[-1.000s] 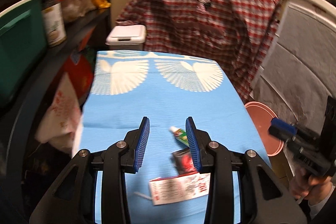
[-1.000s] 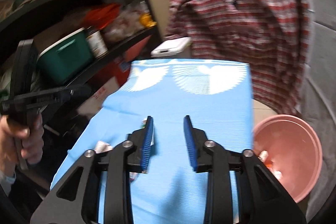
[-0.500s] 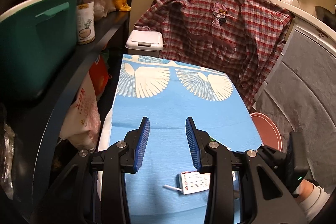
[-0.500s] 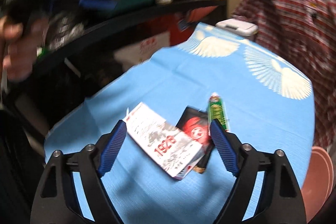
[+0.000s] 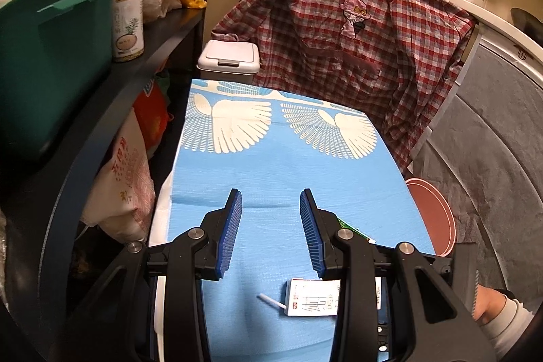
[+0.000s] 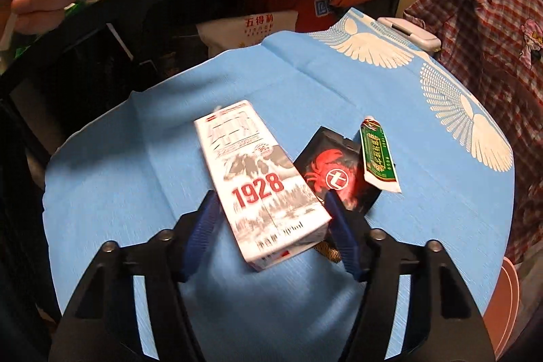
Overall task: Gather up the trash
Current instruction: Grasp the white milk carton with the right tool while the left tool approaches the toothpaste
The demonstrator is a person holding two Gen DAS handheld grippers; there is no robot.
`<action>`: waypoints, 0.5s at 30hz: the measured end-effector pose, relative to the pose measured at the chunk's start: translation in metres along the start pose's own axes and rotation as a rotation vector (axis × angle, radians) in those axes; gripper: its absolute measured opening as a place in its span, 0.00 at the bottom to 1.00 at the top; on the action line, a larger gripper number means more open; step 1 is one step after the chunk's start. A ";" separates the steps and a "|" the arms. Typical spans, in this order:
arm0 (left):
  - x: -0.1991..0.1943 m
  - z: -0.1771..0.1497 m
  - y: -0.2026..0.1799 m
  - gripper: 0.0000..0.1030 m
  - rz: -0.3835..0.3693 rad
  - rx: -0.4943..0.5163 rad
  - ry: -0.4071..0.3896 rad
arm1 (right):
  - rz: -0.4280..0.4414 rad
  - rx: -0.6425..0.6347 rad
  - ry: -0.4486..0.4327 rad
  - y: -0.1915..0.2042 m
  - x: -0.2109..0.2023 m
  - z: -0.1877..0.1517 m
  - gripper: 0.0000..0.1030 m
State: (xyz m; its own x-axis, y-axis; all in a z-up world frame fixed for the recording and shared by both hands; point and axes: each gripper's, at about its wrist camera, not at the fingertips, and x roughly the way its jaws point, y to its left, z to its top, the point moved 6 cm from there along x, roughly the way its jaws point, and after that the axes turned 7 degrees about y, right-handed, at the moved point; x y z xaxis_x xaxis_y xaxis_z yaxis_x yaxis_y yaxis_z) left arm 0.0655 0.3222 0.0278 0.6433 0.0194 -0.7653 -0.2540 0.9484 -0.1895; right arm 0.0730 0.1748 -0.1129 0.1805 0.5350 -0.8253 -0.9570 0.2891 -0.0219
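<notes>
While you lowered: right gripper [image 6: 271, 226] came over the milk carton [image 6: 258, 178].
Jaws: closing around carton, not yet clamped.
Left gripper [image 5: 270, 226]: apart, empty.

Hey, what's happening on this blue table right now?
A person is collecting trash with two handheld grippers. The right gripper is closing around the milk carton lying on the blue cloth; a black packet and a green wrapper lie beside it. The left gripper hovers open and empty.
</notes>
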 end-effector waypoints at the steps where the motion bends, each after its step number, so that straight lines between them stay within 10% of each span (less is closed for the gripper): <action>1: 0.003 0.001 -0.003 0.35 -0.005 0.002 0.004 | 0.004 0.004 -0.013 -0.001 -0.005 -0.001 0.57; 15: 0.050 -0.004 -0.044 0.35 -0.062 0.024 0.091 | -0.042 0.184 -0.069 -0.067 -0.058 -0.035 0.54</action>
State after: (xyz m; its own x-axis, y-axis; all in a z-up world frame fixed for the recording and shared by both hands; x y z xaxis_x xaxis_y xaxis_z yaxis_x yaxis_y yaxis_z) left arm 0.1063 0.2799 -0.0042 0.5891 -0.0675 -0.8052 -0.1974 0.9543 -0.2244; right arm 0.1188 0.0962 -0.0833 0.2405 0.5707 -0.7851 -0.8920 0.4490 0.0532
